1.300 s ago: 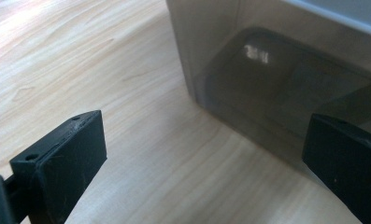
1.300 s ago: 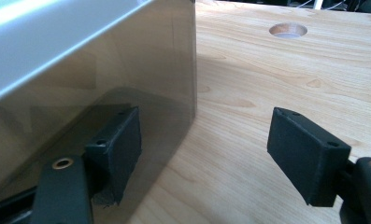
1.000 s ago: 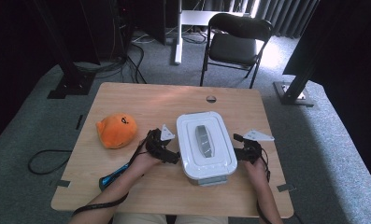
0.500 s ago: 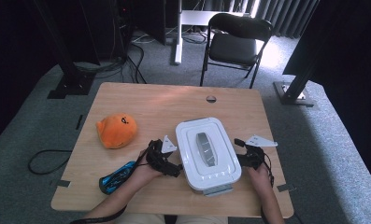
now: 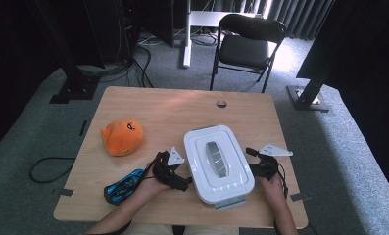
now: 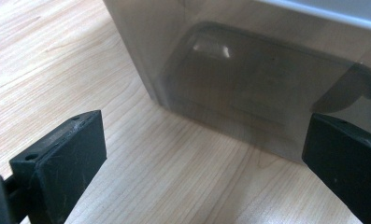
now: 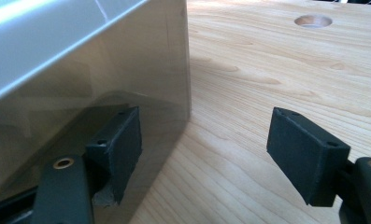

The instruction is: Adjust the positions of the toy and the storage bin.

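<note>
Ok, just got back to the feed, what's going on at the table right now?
A person has a gripper on either side of the lidded white box near the table's front edge. The left gripper and right gripper both sit at the box's side walls with jaws open, neither clamped on it. The box rests flat on the wood, lid on. An orange plush toy and a blue item lie off to the left, untouched.

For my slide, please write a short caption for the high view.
Two hand-held grippers, left gripper and right gripper, flank a white lidded box on a wooden table.
</note>
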Action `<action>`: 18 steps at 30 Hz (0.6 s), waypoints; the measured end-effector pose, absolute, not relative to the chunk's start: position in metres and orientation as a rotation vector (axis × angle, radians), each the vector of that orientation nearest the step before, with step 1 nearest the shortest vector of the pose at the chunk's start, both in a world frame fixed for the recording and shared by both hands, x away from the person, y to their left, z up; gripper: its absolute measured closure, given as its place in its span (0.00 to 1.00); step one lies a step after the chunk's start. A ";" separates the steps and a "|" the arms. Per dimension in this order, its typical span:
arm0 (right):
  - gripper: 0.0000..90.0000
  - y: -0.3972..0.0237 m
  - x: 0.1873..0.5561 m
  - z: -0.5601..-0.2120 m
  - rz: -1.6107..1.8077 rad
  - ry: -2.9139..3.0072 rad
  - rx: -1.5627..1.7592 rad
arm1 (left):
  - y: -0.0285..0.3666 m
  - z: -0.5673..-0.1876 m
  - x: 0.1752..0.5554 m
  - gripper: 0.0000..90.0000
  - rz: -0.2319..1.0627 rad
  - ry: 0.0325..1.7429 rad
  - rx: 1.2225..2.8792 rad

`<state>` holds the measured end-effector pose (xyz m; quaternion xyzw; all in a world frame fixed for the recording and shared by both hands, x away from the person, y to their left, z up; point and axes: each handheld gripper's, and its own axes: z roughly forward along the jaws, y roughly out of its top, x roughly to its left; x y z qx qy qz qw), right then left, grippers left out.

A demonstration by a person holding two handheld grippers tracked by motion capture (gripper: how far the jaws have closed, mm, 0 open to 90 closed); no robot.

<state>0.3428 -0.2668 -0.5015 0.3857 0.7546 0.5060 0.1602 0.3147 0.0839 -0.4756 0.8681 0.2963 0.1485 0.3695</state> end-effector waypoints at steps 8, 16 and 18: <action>0.31 -0.264 0.354 -0.496 1.383 2.145 1.101 | 0.078 -0.475 0.325 0.00 0.378 0.757 2.241; 0.31 -0.261 0.371 -0.496 1.401 2.144 1.140 | 0.083 -0.476 0.348 0.00 0.413 0.815 2.246; 0.31 -0.261 0.372 -0.496 1.397 2.143 1.140 | 0.084 -0.475 0.352 0.00 0.412 0.829 2.245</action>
